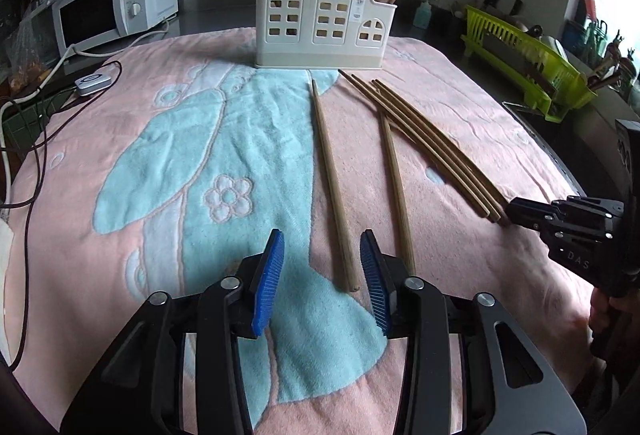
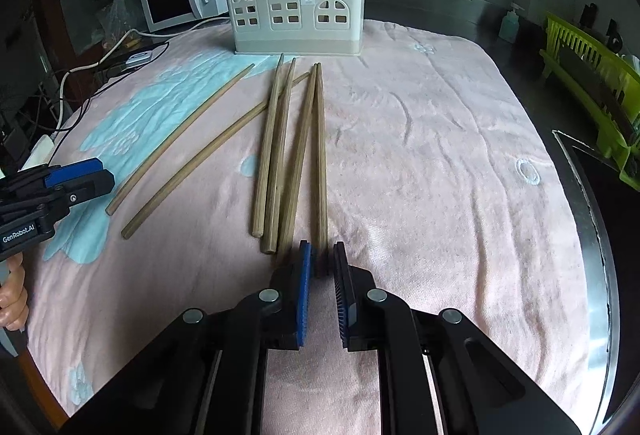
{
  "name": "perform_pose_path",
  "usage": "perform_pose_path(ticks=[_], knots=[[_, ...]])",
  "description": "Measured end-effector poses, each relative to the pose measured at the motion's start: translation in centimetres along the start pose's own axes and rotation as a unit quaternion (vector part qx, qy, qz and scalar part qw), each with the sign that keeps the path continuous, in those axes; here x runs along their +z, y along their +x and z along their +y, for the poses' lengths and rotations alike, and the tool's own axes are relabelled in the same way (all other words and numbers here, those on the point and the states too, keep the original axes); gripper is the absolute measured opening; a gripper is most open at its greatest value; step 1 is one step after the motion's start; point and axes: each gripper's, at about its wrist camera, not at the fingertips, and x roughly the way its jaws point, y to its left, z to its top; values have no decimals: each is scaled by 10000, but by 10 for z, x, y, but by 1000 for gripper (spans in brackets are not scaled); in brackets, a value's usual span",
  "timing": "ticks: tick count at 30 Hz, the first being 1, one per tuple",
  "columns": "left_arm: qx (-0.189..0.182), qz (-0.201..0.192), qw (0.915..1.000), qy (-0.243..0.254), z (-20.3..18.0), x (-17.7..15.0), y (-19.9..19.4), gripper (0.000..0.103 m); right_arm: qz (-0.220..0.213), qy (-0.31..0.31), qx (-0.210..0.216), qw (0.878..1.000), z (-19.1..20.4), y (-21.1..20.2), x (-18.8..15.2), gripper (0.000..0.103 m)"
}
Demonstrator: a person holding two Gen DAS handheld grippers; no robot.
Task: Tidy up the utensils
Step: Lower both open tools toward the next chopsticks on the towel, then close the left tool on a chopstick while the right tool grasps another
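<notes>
Reaching low over a pink-and-aqua towel (image 2: 420, 139), the right gripper (image 2: 322, 267) has its blue-padded fingers (image 2: 305, 275) drawn in around the near end of one wooden chopstick (image 2: 321, 163), the rightmost of a loose bundle of four (image 2: 280, 155); a sliver of gap shows beside the stick, so whether the pads truly pinch it cannot be told. The left gripper (image 1: 322, 267) hovers with its fingers (image 1: 270, 275) spread wide and nothing between them, the butt of a single chopstick (image 1: 334, 187) lying just ahead of its right pad and a second stick (image 1: 394, 179) beside that. In the right wrist view a hand (image 2: 12, 293) grips the left tool's handle at the frame's edge.

A cream utensil holder (image 1: 324, 23) with arched cut-out windows stands upright at the towel's far edge, chopsticks already rising from its left and right compartments. Behind it sit a white microwave (image 1: 116, 7) with trailing cables (image 1: 36, 139), a soap bottle (image 1: 423, 11) and tiled wall. A lime-green dish rack (image 1: 524, 63) lines the dark counter to the right.
</notes>
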Motion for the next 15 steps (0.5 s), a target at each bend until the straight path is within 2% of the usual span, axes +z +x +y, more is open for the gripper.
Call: perform_pose_path(ticks=[5, 7, 15], knots=[[-74, 83, 9999, 48, -4, 3, 11, 30, -5, -18, 15, 10000, 0, 1, 0, 11], [-78, 133, 9998, 122, -8, 3, 16, 22, -2, -38, 19, 10000, 0, 1, 1, 11], [-130, 270, 9995, 132, -12, 8, 28, 18, -15, -65, 26, 10000, 1, 6, 7, 12]])
